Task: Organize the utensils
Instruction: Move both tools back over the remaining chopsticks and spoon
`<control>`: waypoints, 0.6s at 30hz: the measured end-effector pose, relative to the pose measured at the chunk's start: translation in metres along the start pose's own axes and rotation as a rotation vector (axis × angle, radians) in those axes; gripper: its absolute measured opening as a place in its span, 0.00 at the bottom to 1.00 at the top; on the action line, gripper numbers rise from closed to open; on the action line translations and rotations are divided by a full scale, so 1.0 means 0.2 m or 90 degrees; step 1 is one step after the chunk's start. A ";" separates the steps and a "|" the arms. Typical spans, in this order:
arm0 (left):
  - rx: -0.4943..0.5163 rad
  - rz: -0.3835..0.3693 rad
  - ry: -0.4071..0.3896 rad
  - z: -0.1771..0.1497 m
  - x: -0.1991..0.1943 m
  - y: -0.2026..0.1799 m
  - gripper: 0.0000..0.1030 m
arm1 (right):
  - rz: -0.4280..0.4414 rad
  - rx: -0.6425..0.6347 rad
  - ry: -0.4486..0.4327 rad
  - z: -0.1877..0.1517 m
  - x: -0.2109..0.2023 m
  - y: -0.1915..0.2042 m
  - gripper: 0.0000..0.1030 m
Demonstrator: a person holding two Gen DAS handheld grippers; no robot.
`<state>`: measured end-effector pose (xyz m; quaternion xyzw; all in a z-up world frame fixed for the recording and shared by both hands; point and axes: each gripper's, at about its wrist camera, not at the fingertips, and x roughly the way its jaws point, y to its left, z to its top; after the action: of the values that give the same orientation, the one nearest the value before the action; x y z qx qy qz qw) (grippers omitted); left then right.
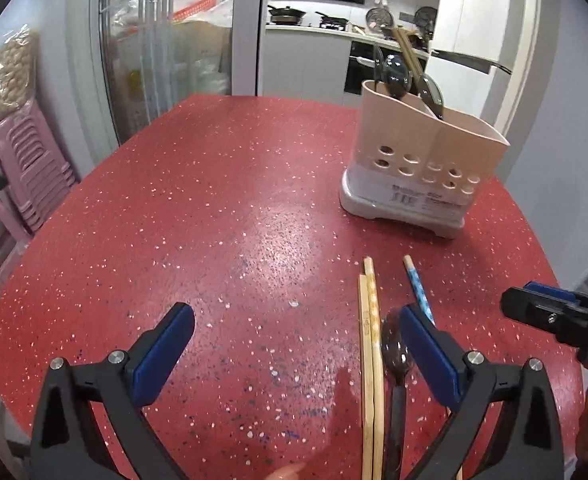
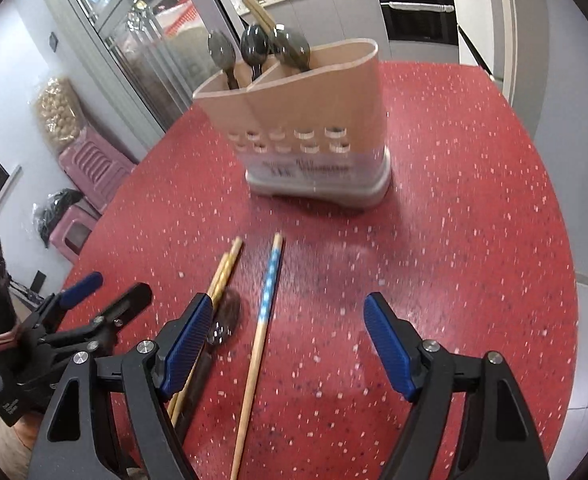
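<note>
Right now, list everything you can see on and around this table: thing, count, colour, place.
Utensil holder: one, beige with a pale grey base, standing at the far side of the table.
Spoons in holder: three, dark, bowls up in the holder.
Chopsticks in holder: wooden, sticking out above the spoons; count unclear.
Plain chopsticks: two, light wood, lying side by side on the table.
Patterned chopstick: one, blue-and-white top, right of the pair.
Loose spoon: one, dark, lying between the pair and the patterned chopstick.
Table: one, red, speckled.
Stools: pink, stacked on the floor to the left.
Left gripper: black with blue pads, open, above the table.
Right gripper: same, open, over the patterned chopstick.
</note>
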<state>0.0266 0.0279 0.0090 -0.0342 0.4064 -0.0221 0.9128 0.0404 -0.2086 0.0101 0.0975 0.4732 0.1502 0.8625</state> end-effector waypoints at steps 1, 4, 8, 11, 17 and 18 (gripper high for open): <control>0.005 0.005 0.007 -0.01 0.01 0.00 1.00 | -0.001 0.001 0.006 -0.02 0.01 0.01 0.82; 0.008 0.012 0.040 -0.05 0.05 0.02 1.00 | -0.005 -0.002 0.029 -0.07 0.04 0.01 0.82; -0.004 0.006 0.078 -0.10 0.10 0.06 1.00 | -0.028 -0.006 0.057 -0.13 0.08 0.02 0.82; 0.011 0.000 0.096 -0.12 0.11 0.07 1.00 | -0.044 -0.009 0.076 -0.15 0.10 0.03 0.82; 0.041 -0.033 0.131 -0.18 0.15 0.03 1.00 | -0.058 -0.022 0.085 -0.19 0.12 0.05 0.82; 0.044 -0.033 0.138 -0.19 0.16 0.02 1.00 | -0.059 -0.024 0.085 -0.20 0.12 0.05 0.82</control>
<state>0.0197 0.0283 -0.0412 -0.0106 0.5009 -0.0637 0.8631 0.0174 -0.1901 -0.0259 0.0493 0.5310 0.1251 0.8367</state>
